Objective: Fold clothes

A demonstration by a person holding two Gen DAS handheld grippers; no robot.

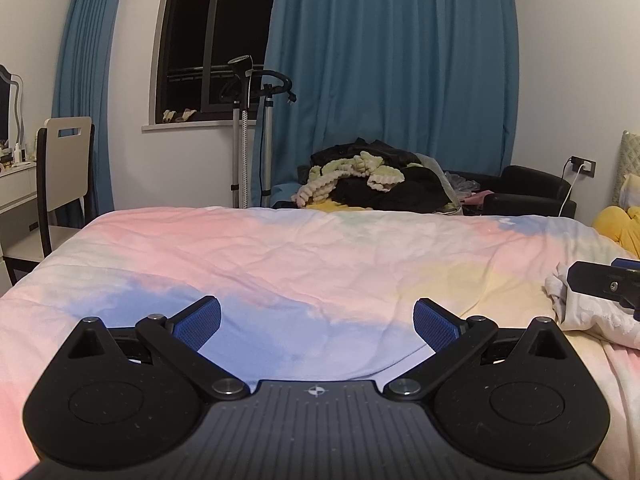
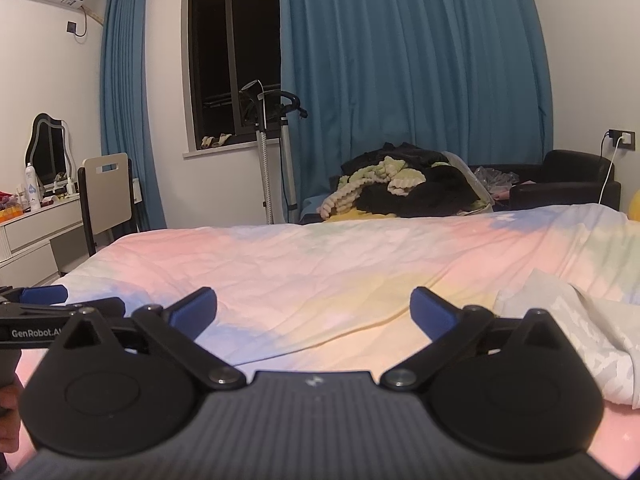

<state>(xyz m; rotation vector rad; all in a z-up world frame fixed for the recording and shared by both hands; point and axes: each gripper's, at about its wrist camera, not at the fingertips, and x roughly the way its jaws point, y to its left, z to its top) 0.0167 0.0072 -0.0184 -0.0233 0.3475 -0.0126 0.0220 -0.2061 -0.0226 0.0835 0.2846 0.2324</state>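
Note:
A white garment [image 2: 576, 332] lies crumpled on the pastel bedspread [image 2: 320, 264] to the right of my right gripper [image 2: 314, 312], which is open and empty. The garment also shows at the right edge of the left wrist view [image 1: 588, 312], partly hidden behind the right gripper's side. My left gripper [image 1: 316, 322] is open and empty over the bedspread [image 1: 280, 264], well left of the garment. The left gripper shows at the left edge of the right wrist view, its fingers [image 2: 44, 294] apart.
A pile of dark and green clothes [image 1: 368, 180] lies on a black sofa [image 1: 528, 192] beyond the bed's far edge. A garment steamer stand [image 1: 256, 128] is by the window. A chair [image 1: 64, 168] and dresser [image 2: 36, 232] stand left. A yellow item [image 1: 620, 228] lies far right.

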